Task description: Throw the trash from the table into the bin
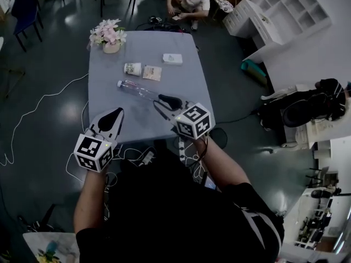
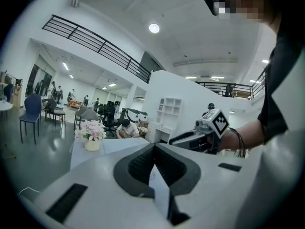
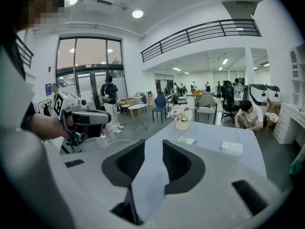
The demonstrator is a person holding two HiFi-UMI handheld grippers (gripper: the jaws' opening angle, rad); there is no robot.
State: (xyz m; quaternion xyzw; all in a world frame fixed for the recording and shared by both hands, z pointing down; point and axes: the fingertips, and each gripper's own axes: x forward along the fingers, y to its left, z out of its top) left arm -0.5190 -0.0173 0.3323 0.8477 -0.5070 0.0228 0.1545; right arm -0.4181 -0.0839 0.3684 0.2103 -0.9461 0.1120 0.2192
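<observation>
A clear plastic bottle (image 1: 137, 88) is laid flat on the grey table (image 1: 184, 75), its long axis slanted from far left to near right. The right gripper (image 1: 160, 99), jaws slightly parted and empty, is held just beside its near end. The left gripper (image 1: 117, 113), jaws closed on nothing, is held farther off.

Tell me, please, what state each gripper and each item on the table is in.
Left gripper, shut, empty.
Right gripper, open, empty.
Bottle, lying on its side.
Cup, lying on its side.
Packet, lying flat.
Tissue pack, lying flat.
Vase, upright.
</observation>
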